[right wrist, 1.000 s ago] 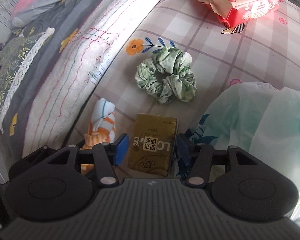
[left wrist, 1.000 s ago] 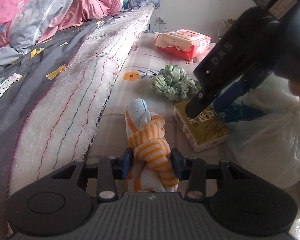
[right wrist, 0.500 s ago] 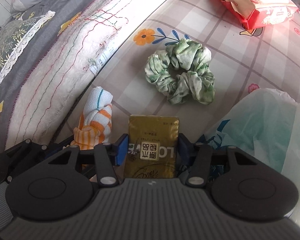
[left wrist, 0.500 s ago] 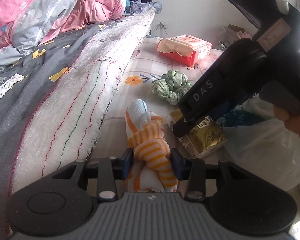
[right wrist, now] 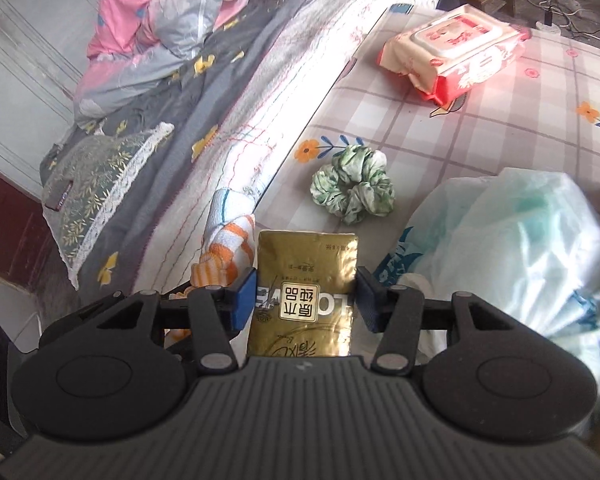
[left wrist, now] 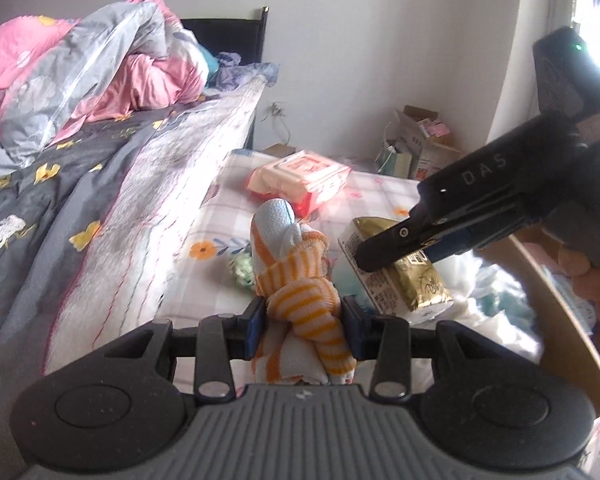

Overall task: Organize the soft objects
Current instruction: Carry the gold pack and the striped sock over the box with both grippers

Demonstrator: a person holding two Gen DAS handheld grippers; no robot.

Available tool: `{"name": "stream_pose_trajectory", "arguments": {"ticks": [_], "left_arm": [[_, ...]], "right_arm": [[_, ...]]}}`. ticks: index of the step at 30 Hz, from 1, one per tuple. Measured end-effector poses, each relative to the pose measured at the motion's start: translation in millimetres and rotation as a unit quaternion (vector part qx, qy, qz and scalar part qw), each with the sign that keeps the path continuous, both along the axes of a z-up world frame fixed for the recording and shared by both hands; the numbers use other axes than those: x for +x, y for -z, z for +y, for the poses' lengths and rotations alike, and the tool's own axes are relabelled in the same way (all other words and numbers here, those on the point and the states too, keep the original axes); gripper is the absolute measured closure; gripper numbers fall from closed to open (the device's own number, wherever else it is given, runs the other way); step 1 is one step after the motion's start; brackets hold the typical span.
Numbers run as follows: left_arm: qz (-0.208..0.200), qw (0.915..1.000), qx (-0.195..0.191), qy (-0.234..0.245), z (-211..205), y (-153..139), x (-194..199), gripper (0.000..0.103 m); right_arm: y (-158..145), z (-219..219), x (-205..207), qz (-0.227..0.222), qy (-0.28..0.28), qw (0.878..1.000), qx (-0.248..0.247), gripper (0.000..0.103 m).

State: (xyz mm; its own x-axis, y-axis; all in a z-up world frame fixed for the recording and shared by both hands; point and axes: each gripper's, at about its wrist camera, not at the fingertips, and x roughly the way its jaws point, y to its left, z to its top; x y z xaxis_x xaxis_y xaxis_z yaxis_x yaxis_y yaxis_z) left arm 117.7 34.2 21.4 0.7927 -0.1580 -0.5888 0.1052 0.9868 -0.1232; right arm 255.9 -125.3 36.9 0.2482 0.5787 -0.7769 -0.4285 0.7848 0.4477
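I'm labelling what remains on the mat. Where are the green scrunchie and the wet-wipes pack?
green scrunchie (right wrist: 352, 190): right wrist view, on its gathered fabric ring.
wet-wipes pack (right wrist: 456, 54): right wrist view, on its top face near the lid.

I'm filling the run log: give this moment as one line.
left tool: shut on striped sock | right tool: shut on gold tissue pack | green scrunchie: on mat, untouched | wipes pack: on mat

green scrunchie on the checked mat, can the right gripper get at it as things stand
Probably not yet. The right gripper is shut on a gold tissue pack, so its jaws are full. The path itself looks free: the green fabric scrunchie lies bare on the checked mat.
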Motion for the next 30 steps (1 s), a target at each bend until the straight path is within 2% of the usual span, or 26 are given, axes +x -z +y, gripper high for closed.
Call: {"name": "stream_pose_trajectory", "arguments": {"ticks": [6, 9, 12, 17, 21, 30], "left_arm": [[-0.031, 0.9969, -0.014, 0.071, -48, -26, -2, 0.061], [-0.036, 0.994, -0.014, 0.103, -76, -30, 0, 0.061], [-0.038, 0.9908, -0.014, 0.129, -102, -31, -1, 0.061], [-0.037, 0.9863, -0.009, 0.161, -135, -28, 0, 0.061], [-0.036, 0.984, 0.002, 0.175, -151, -27, 0, 0.061], [-0.024, 0.983, 0.015, 0.181, -171, -22, 2, 0.061]], "right_arm": [[-50, -101, -41, -0.049, 0.072, 0.996, 0.017, 0.053], [-63, -155, -60, -0.068, 0.117, 0.991, 0.009, 0.052], [-64, -206, -77, -0.073, 0.16, 0.984, -0.003, 0.052], [-36, -278, -98, -0.051, 0.214, 0.975, -0.034, 0.052], [-1, -309, -105, -0.015, 0.225, 0.972, -0.066, 0.052], [72, -308, -87, 0.061, 0.175, 0.973, -0.14, 0.051]]}}
